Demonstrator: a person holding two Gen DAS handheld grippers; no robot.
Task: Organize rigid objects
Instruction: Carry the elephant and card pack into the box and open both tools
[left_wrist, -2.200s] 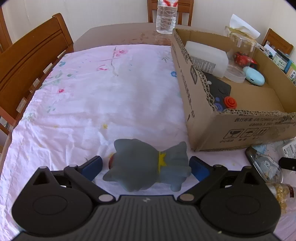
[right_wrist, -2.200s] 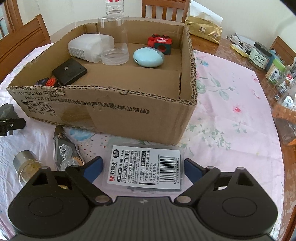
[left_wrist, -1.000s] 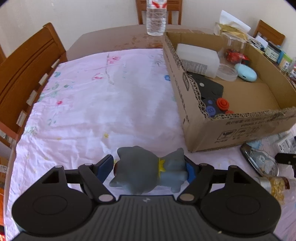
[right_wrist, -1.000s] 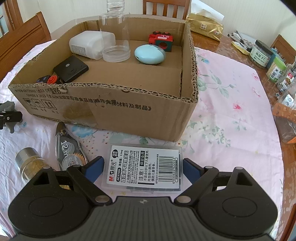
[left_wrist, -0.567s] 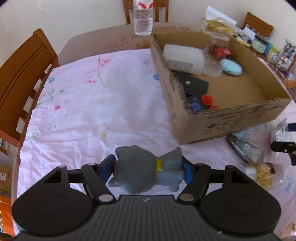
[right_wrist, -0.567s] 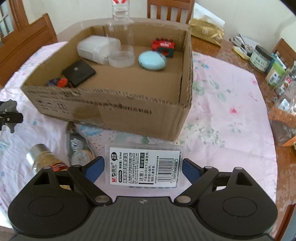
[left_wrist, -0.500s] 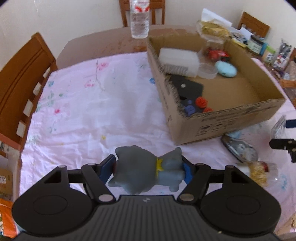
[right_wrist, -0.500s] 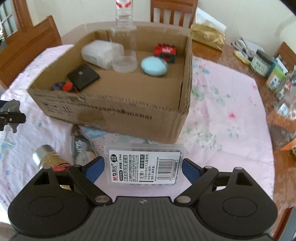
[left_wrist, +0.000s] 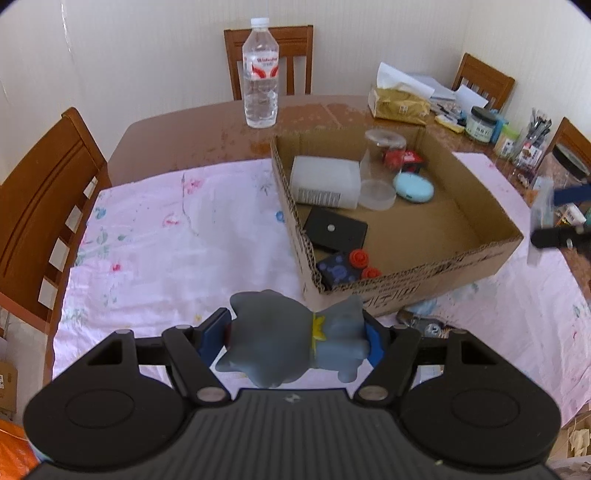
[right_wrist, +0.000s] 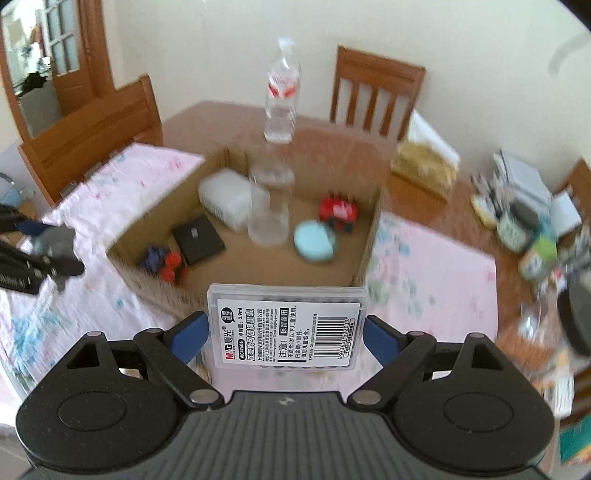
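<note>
Cardboard box (left_wrist: 424, 273) is sitting on the counter (left_wrist: 207, 129), part filled. Left hand-held gripper (left_wrist: 295, 334) is clamping a grey toy figure (left_wrist: 291, 339) near the box's front corner; right hand-held gripper (right_wrist: 286, 326) is gripping a clear plastic case (right_wrist: 286, 325) above the box's front wall. Each item should be carried over bare box floor and lowered before its jaws are released.

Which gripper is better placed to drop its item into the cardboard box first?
Probably the right gripper. Its clear plastic case hangs at the cardboard box front wall, facing bare floor. The left gripper, holding the grey toy, sits off the box's near corner.
</note>
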